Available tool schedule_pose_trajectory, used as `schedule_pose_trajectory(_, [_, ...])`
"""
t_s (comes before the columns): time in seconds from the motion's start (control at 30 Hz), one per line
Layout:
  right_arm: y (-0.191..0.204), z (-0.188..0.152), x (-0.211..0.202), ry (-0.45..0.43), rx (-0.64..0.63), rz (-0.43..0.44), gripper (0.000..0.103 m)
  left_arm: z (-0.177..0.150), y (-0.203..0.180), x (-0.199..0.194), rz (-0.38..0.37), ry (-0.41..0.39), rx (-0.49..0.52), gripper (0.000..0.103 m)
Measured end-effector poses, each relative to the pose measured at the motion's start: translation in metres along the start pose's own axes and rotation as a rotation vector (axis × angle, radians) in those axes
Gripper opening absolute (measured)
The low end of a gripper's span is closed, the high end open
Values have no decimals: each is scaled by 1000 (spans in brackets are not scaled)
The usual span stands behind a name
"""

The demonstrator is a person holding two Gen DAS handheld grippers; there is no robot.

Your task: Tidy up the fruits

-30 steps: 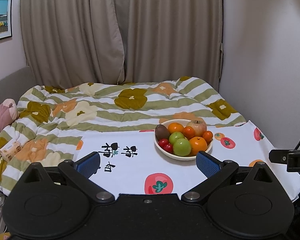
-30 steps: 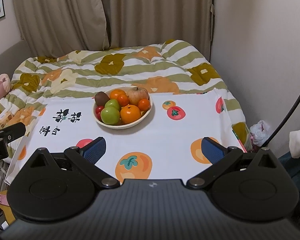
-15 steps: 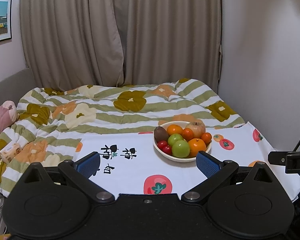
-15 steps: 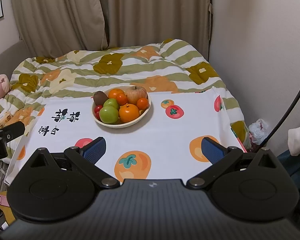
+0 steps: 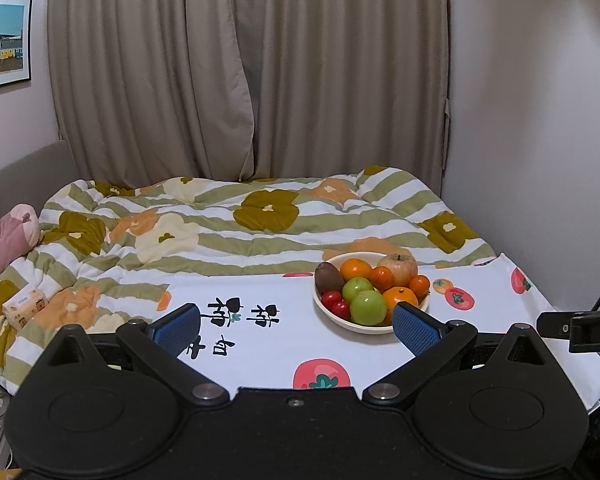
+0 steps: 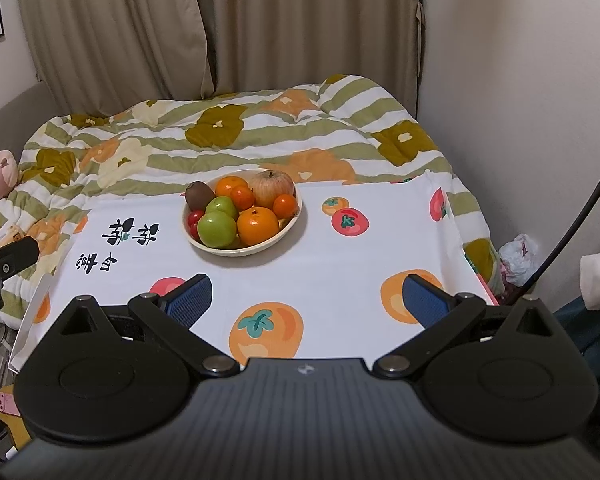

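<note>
A cream bowl (image 6: 260, 249) stands on the white fruit-print tablecloth (image 6: 340, 264), piled with fruit: a kiwi (image 6: 199, 194), green apples (image 6: 217, 229), oranges (image 6: 257, 225), a pale apple (image 6: 271, 188) and small red fruits (image 6: 196, 218). The bowl (image 5: 364, 327) also shows in the left wrist view, at the right. My left gripper (image 5: 296, 326) is open and empty, near the bowl's front left. My right gripper (image 6: 307, 299) is open and empty, in front of the bowl.
A flowered striped quilt (image 5: 228, 224) covers the bed behind the cloth. A pink pillow (image 5: 0, 246) and a tissue pack (image 5: 22, 306) lie at the left. Curtains and walls close the back and right. A plastic bag (image 6: 518, 258) sits by the right wall.
Both grippers have tilted up and drawn back a little, so the bowl sits lower in both views. Nothing was taken hold of.
</note>
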State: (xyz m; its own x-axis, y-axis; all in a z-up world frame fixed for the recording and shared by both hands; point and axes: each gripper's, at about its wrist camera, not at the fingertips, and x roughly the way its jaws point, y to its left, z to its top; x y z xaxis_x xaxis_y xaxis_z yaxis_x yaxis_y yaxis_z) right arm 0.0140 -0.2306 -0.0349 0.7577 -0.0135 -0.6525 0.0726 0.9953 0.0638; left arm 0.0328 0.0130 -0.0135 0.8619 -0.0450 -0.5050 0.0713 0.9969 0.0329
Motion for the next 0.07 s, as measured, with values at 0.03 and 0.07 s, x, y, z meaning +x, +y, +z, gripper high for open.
schedule_pose_trajectory(0.03, [0,0,1,2,1,0,103,-1,-1,-1,3,-1,1,103])
schedule_pose_trajectory(0.07, [0,0,1,2,1,0,103,-1,-2,0,6,0,4,103])
